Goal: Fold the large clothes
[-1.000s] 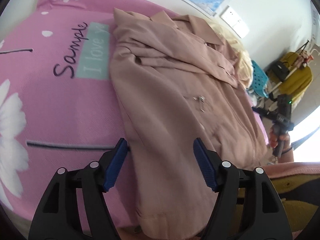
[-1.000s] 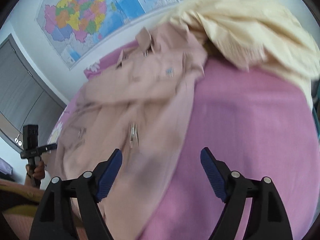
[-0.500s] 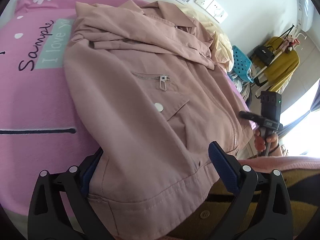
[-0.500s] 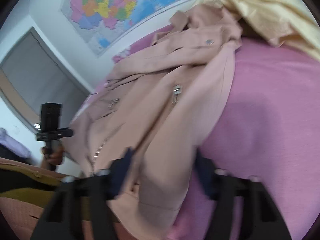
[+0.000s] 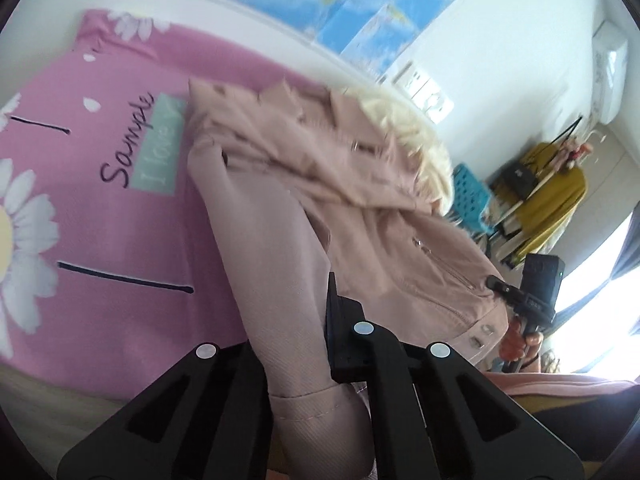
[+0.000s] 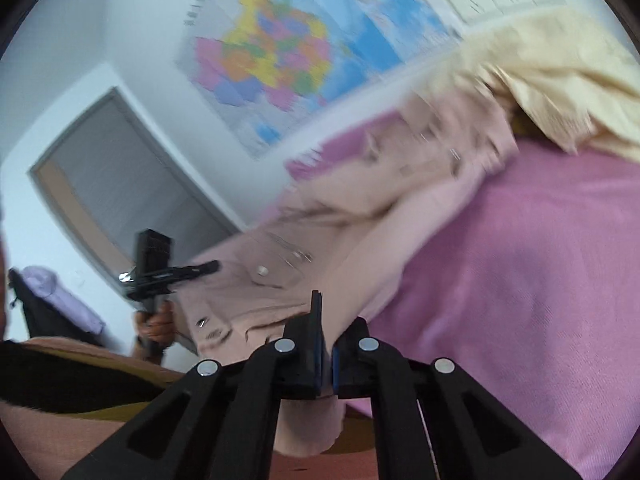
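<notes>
Both grippers closed since earlier | left gripper – right gripper apparently clamp jacket hem

Both wrist cameras sit low and close over the pink jacket hem (one per corner), facing the map wall; each catches the other's handle.

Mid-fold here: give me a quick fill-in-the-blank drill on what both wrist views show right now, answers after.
1. The left hand-held gripper is shut on the pink jacket's ____.
2. The right hand-held gripper is ____ on the same jacket.
3. The jacket lies on a bedspread coloured ____.
4. The word printed on the bedspread beside the jacket reads ____.

Missing words: hem; shut; pink; Sample
</notes>
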### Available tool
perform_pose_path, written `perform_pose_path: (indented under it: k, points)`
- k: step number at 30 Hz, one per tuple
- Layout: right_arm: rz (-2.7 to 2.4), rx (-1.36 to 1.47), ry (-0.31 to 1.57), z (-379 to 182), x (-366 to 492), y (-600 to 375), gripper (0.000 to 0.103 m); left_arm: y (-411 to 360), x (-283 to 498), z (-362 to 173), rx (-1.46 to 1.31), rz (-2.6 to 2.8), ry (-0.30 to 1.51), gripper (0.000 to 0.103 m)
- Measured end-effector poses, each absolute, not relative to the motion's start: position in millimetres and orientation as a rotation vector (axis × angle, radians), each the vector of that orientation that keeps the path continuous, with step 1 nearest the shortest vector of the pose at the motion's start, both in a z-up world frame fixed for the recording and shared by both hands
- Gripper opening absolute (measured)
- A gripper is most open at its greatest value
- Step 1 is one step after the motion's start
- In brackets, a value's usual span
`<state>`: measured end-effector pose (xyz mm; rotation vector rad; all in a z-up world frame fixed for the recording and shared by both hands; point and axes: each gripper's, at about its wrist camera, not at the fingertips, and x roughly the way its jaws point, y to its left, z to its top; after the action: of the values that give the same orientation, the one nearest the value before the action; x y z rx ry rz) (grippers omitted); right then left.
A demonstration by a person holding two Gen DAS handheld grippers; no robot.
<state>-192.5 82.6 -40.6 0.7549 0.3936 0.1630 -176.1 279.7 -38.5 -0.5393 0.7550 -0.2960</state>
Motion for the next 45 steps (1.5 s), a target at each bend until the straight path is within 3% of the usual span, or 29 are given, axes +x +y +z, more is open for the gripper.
perform_pose_path:
  k: [4, 10, 12, 14, 16, 17, 18, 20, 22, 24, 25, 27, 28, 29, 30, 45]
  points:
    - [0.201, 0.691, 0.405, -27.2, -200.4, 95.5, 0.004, 281.4, -191.1, -32.7, -0.514, -0.299, 0.752, 0.003]
    - [0.203, 0.804, 0.52, -74.7, -182.1, 90.8, 0.004, 288.3, -178.9, -79.6, -0.576, -0.295, 0.878, 0.004]
    - [0.217, 0.836, 0.53, -84.7, -182.7, 92.8, 0.009, 289.4, -179.0, -88.9, -0.597, -0.309, 0.888, 0.005]
    - [0.197, 0.858, 0.556, -92.7, -185.3, 92.3, 0.024, 288.0, -177.5, -94.1, -0.6, -0.31, 0.904, 0.005]
    - [0.183, 0.869, 0.579, -98.6, -186.7, 92.0, 0.027, 282.6, -176.2, -97.2, -0.576, -0.318, 0.922, 0.008]
    - [0.156, 0.871, 0.612, -103.7, -186.6, 91.9, 0.038, 279.1, -175.2, -98.5, -0.551, -0.31, 0.937, 0.01]
    - [0.142, 0.871, 0.631, -107.6, -187.5, 92.1, 0.042, 274.7, -174.5, -99.8, -0.53, -0.304, 0.947, 0.013]
    - [0.14, 0.874, 0.661, -115.3, -188.8, 95.5, 0.046, 269.3, -173.6, -104.0, -0.518, -0.31, 0.962, 0.015]
    - [0.174, 0.887, 0.668, -122.0, -188.5, 100.8, 0.049, 267.4, -172.9, -107.2, -0.518, -0.32, 0.974, 0.021]
    - [0.202, 0.901, 0.677, -126.2, -186.1, 106.6, 0.05, 264.2, -172.8, -108.6, -0.508, -0.335, 0.986, 0.037]
    - [0.224, 0.911, 0.681, -128.8, -184.2, 110.2, 0.05, 261.7, -172.9, -109.1, -0.499, -0.341, 0.993, 0.039]
    - [0.259, 0.924, 0.677, -131.0, -181.4, 116.9, 0.036, 257.2, -171.5, -109.0, -0.487, -0.342, 1.002, 0.035]
    - [0.277, 0.923, 0.663, -130.1, -180.8, 119.9, 0.019, 255.8, -170.8, -108.7, -0.481, -0.337, 1.001, 0.029]
    - [0.285, 0.932, 0.641, -128.5, -181.3, 120.1, 0.007, 256.3, -170.5, -107.9, -0.488, -0.333, 0.998, 0.011]
    - [0.291, 0.943, 0.625, -126.3, -181.4, 119.5, 0.007, 257.6, -170.5, -106.6, -0.496, -0.33, 0.994, 0.005]
    - [0.246, 0.903, 0.397, -60.4, -189.2, 85.0, 0.004, 278.8, -167.7, -51.5, -0.525, -0.311, 0.863, 0.002]
